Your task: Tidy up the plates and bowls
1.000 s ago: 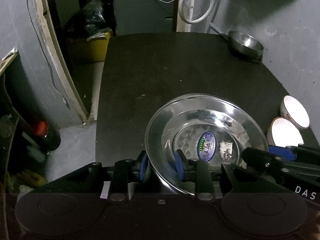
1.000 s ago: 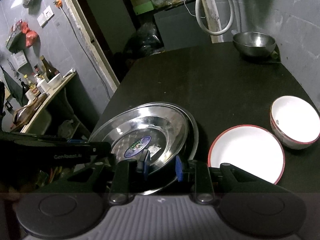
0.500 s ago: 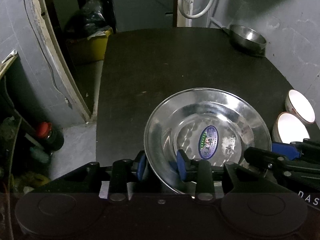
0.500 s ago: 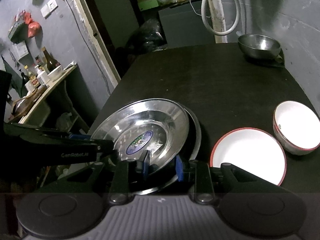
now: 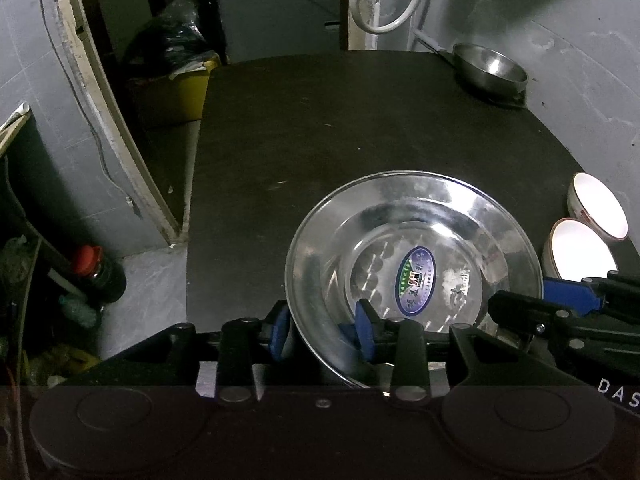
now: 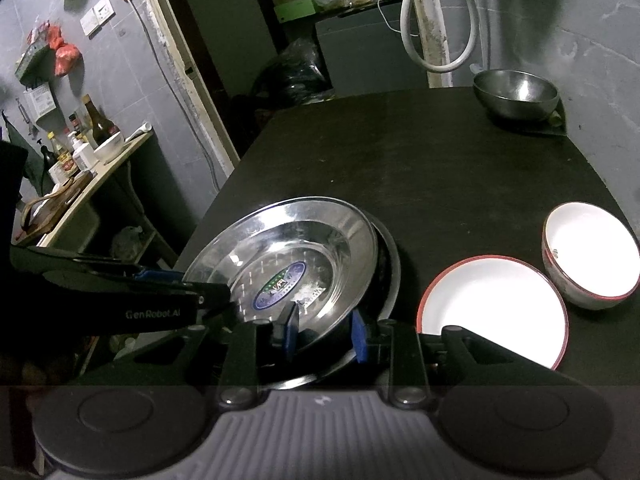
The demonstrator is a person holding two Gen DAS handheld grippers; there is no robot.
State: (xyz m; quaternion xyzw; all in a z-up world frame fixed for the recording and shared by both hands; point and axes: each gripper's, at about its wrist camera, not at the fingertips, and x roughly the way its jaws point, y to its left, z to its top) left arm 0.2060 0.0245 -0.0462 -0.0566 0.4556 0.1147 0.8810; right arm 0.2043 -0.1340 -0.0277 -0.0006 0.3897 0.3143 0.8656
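Left wrist view, steel plate (image 5: 412, 252) rim between left gripper (image 5: 320, 330) jaws (slightly apart), right gripper (image 6: 320, 332) jaws straddling rim.

A dark table (image 6: 440, 168) is seen. Stacked steel plates (image 6: 384, 264) lie near its left edge, a white plate (image 6: 496, 304) and white bowl (image 6: 592, 256) near its right edge, a steel bowl (image 6: 516, 94) at its far right corner.

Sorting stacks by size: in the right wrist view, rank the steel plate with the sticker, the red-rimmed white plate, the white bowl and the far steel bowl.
1. Steel plate with the sticker
2. Red-rimmed white plate
3. White bowl
4. Far steel bowl, though distance shrinks it, so its place against the white bowl is unsure.
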